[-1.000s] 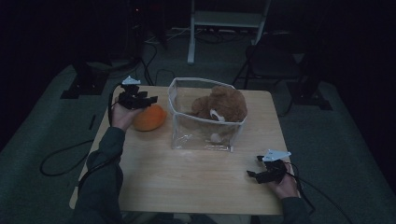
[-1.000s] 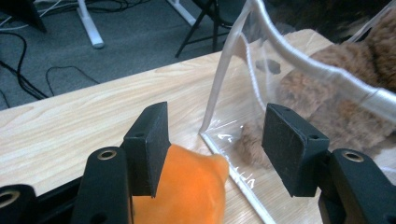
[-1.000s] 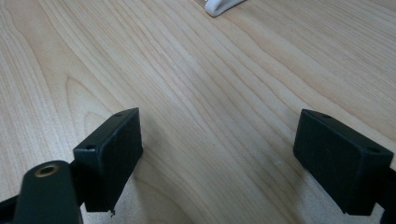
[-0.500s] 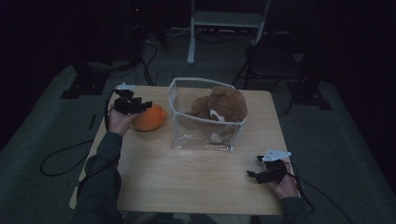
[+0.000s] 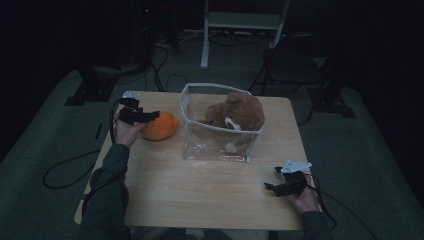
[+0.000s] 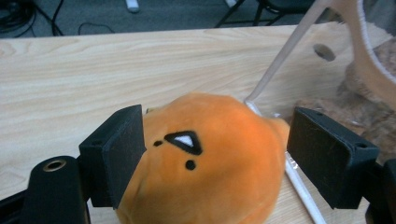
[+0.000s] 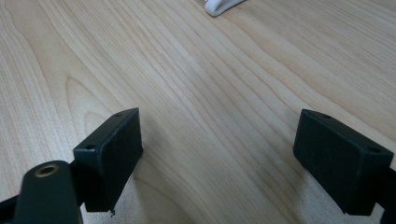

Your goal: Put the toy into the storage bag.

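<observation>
An orange plush toy with a small black face mark lies on the wooden table, left of a clear plastic bin. A brown teddy bear sits inside the bin. My left gripper is open around the orange plush; its left pad touches the plush, and the right pad stands just off it. My right gripper is open low over bare wood at the table's front right, with nothing between its pads.
The bin's white-edged corner stands close behind the plush. A white bin corner shows at the top of the right gripper view. Black cables trail off the table's left side. Stands and a chair lie beyond the far edge.
My left gripper has shifted slightly left and toward the near side, settling around the orange plush. The right gripper has stayed in place.
</observation>
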`<action>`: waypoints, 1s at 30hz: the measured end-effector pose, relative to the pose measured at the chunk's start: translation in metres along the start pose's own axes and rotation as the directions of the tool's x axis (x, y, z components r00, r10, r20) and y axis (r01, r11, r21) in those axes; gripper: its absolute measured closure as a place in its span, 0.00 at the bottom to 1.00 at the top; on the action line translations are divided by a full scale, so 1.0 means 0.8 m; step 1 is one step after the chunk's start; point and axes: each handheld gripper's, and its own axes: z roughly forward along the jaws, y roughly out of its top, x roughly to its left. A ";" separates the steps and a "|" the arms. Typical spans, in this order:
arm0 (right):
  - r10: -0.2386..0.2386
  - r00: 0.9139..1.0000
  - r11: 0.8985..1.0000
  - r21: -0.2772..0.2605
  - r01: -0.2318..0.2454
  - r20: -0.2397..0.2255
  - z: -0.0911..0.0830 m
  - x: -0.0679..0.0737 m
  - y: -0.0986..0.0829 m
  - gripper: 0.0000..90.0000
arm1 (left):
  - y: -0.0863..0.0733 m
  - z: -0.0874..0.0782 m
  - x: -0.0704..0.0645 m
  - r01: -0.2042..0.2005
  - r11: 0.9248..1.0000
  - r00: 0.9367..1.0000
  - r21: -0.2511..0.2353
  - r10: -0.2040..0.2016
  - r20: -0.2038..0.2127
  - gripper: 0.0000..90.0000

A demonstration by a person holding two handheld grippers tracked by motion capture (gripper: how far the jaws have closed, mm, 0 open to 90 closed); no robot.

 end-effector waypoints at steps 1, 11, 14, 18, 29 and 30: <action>0.000 1.000 1.000 0.000 0.000 0.000 0.000 0.000 0.000 0.16 | -0.001 0.001 0.002 0.009 1.000 1.000 0.002 -0.009 -0.010 0.19; -0.001 1.000 1.000 0.000 0.001 0.000 0.000 0.000 0.000 0.17 | -0.018 0.014 0.021 0.060 0.997 0.998 0.040 -0.060 -0.021 0.19; -0.001 1.000 1.000 -0.001 0.001 0.000 0.000 0.000 0.000 0.17 | -0.021 0.015 0.024 0.068 0.997 0.997 0.045 -0.067 -0.023 0.19; -0.001 1.000 1.000 0.000 0.001 0.000 0.000 0.000 0.000 0.17 | -0.025 0.021 0.029 0.092 0.994 0.996 0.056 -0.092 -0.005 0.19; -0.001 1.000 1.000 0.000 0.001 0.000 0.000 0.000 0.000 0.17 | -0.031 0.037 0.028 0.126 0.989 0.991 0.081 -0.129 0.030 0.11; -0.001 1.000 1.000 0.000 0.001 0.000 0.000 0.000 0.000 0.17 | -0.031 0.038 0.028 0.128 0.988 0.991 0.084 -0.132 0.035 0.10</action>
